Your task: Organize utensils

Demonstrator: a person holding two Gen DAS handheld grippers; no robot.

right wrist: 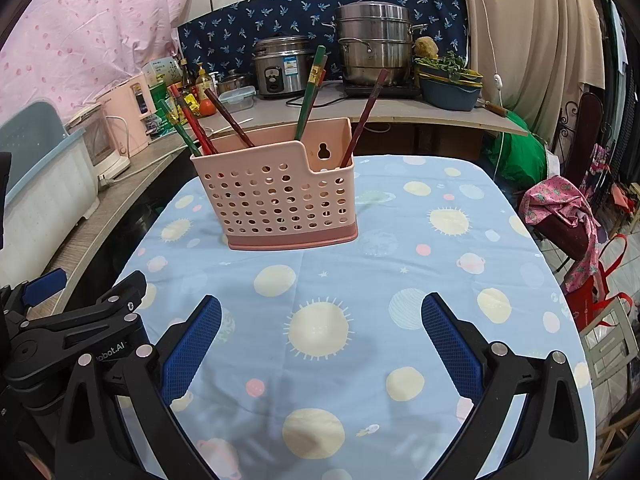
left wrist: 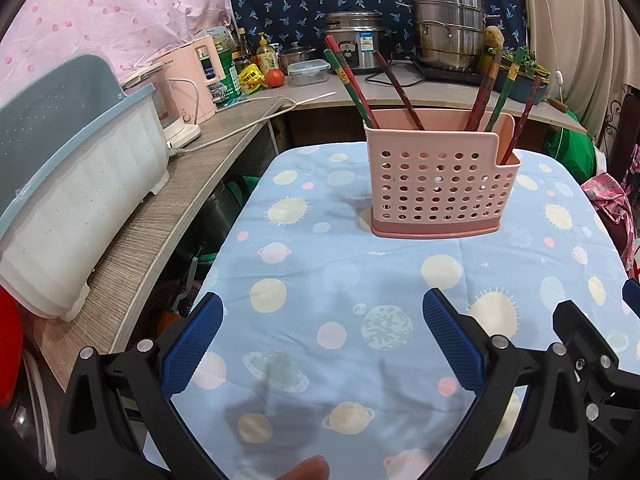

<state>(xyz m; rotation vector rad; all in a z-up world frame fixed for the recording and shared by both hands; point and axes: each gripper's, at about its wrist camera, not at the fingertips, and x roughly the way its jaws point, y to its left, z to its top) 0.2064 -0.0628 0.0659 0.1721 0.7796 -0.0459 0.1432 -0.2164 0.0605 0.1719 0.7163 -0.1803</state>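
A pink perforated utensil holder (left wrist: 440, 184) (right wrist: 280, 200) stands upright on the blue planet-print tablecloth (left wrist: 340, 280) (right wrist: 360, 280). Several red, green and brown chopsticks (left wrist: 360, 96) (right wrist: 308, 100) lean out of it, some at its left end, some at its right. My left gripper (left wrist: 324, 312) hovers open over the cloth, well short of the holder, with nothing between its blue pads. My right gripper (right wrist: 322, 314) is open too, also empty and on the near side of the holder. Each gripper's black frame shows at the edge of the other's view.
A white dish rack with a blue lid (left wrist: 72, 184) sits on the wooden counter (left wrist: 180, 208) to the left. Behind the table are a rice cooker (left wrist: 356, 44), a steel steamer pot (left wrist: 448, 28), bottles and a tomato (left wrist: 275, 78). A fingertip (left wrist: 308, 468) shows at the bottom edge.
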